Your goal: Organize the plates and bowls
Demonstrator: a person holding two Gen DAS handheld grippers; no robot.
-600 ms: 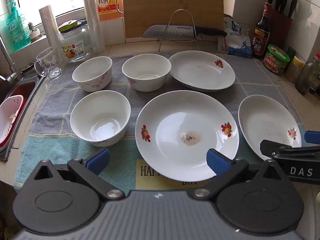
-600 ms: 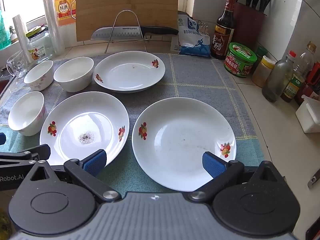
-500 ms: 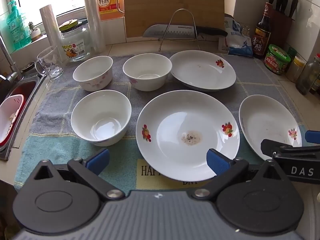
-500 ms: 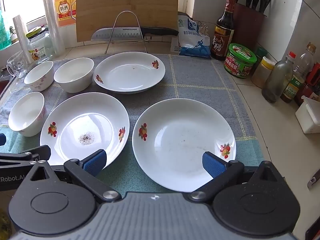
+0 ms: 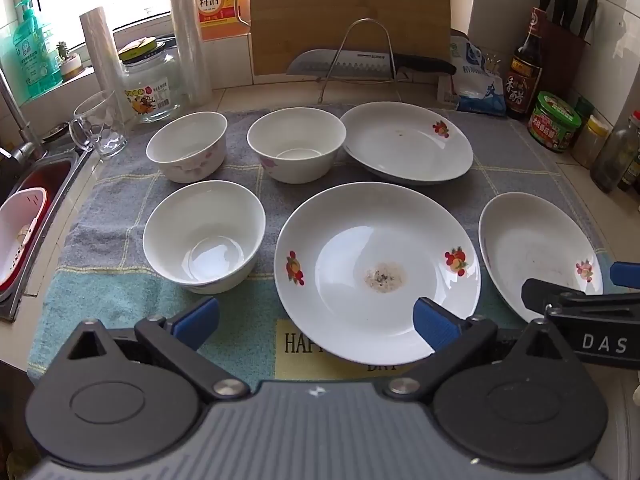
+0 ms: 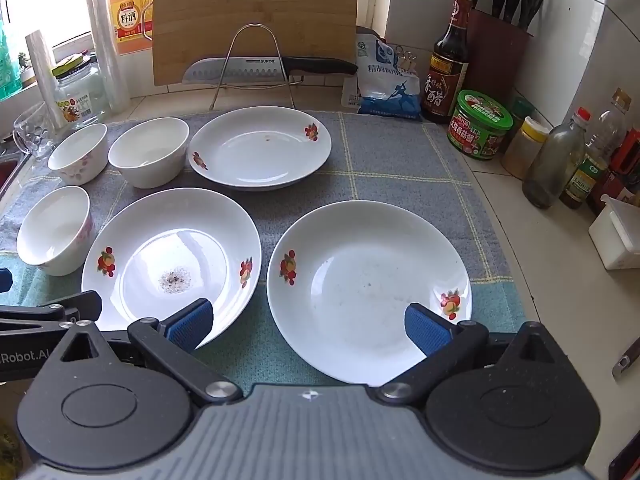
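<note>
My left gripper (image 5: 316, 320) and right gripper (image 6: 306, 322) both gape wide, empty (above soiled plate (image 5: 378, 276)).

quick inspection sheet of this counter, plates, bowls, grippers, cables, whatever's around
surface: checked towel spread over a tiled counter
job's things: three plates, the centre plate with a gritty smear, the right plate speckled, the far plate nearly clean; three bowls, all separate, none stacked
clutter: glass mug, jar, sauce bottle, green tub
grippers: left gripper open, empty; right gripper open, empty
cables: nothing seen
surroundings: knife on a wire rack, cutting board, sink at left
</note>
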